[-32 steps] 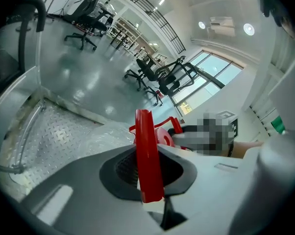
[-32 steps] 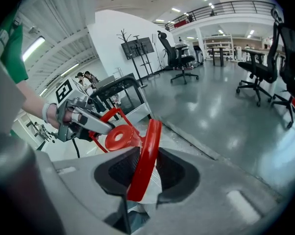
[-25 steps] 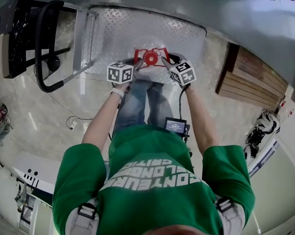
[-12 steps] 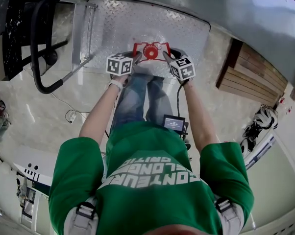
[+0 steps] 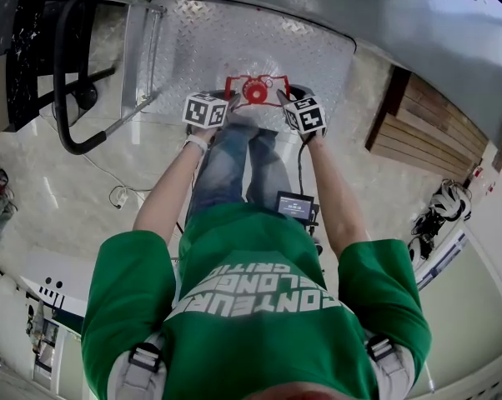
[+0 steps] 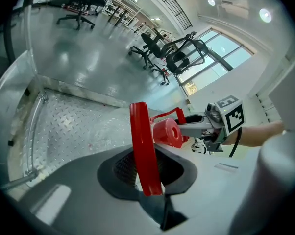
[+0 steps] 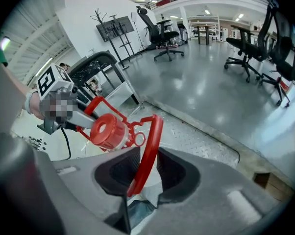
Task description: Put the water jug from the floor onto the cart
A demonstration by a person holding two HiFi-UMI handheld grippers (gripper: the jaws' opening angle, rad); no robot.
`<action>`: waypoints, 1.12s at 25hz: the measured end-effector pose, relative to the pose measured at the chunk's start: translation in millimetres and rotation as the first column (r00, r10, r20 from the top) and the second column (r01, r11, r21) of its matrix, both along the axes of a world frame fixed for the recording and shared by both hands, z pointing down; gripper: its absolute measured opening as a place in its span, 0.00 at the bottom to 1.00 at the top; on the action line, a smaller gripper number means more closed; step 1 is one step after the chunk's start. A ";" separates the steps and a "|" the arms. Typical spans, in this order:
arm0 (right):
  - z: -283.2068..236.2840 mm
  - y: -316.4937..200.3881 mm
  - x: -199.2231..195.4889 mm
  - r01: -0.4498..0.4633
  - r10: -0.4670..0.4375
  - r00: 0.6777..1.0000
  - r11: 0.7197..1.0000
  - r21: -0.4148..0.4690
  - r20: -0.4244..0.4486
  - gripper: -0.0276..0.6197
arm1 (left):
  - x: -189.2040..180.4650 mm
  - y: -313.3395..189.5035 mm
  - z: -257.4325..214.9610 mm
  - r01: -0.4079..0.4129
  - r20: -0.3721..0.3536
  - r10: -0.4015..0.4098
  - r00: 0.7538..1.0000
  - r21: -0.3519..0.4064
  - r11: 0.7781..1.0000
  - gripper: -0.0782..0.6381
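Observation:
The water jug, clear with a red cap (image 5: 255,91) and a red hoop handle (image 6: 143,151), sits upright over the near edge of the cart's diamond-plate deck (image 5: 226,44). My left gripper (image 5: 233,101) comes in from the left and my right gripper (image 5: 280,98) from the right, one on each side of the cap. In the left gripper view the handle runs between the left gripper's (image 6: 147,173) dark pads; these jaws are opening. In the right gripper view the other side of the handle (image 7: 146,155) is pinched by the right gripper (image 7: 142,175).
The cart's black push bar (image 5: 67,73) stands at the left. A wooden slatted pallet (image 5: 418,132) lies to the right and a white cable (image 5: 122,197) on the floor to the left. Office chairs (image 6: 155,48) stand on the grey floor beyond the cart.
Both grippers have sunk a little with the jug, lowering it toward the cart deck. Both still have the handle between their jaws.

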State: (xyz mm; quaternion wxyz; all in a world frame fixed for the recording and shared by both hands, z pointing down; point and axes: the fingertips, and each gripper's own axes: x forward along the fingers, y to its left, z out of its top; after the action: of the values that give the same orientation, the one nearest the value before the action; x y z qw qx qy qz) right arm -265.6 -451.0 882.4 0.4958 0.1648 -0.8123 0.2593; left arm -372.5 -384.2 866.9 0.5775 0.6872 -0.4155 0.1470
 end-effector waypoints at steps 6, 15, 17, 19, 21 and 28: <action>-2.6 7.2 7.5 0.024 -0.024 0.999 1.000 -0.009 -0.023 0.21 | -3.7 3.2 0.5 0.018 0.090 -0.020 0.996 0.026 1.000 0.26; -46.9 -11.8 39.1 0.020 -0.022 1.000 0.995 0.102 0.019 0.22 | -36.1 -1.6 -34.1 0.097 0.219 -0.127 0.967 0.146 0.985 0.27; -62.8 -20.2 47.7 0.012 -0.018 0.999 0.989 0.145 0.041 0.22 | -38.4 -5.0 -50.7 0.106 0.228 -0.149 0.962 0.190 0.976 0.26; -79.9 -28.6 56.9 0.003 -0.016 0.998 0.981 0.192 0.063 0.22 | -36.1 -8.8 -70.8 0.107 0.232 -0.164 0.959 0.240 0.965 0.24; -100.1 -35.8 67.0 -0.007 -0.016 0.995 0.971 0.238 0.094 0.21 | -28.9 -13.1 -93.9 0.100 0.232 -0.173 0.957 0.294 0.951 0.23; -193.9 -59.6 93.9 -0.044 -0.061 0.970 0.908 0.417 0.235 0.03 | 7.9 -29.5 -193.0 0.051 0.249 -0.209 0.946 0.521 0.852 0.13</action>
State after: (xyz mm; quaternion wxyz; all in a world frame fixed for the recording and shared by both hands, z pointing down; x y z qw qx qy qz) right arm -171.7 -510.6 688.5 0.3470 0.2309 -0.9040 0.0951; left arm -364.5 -413.7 674.0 0.3155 0.7548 -0.5674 0.0938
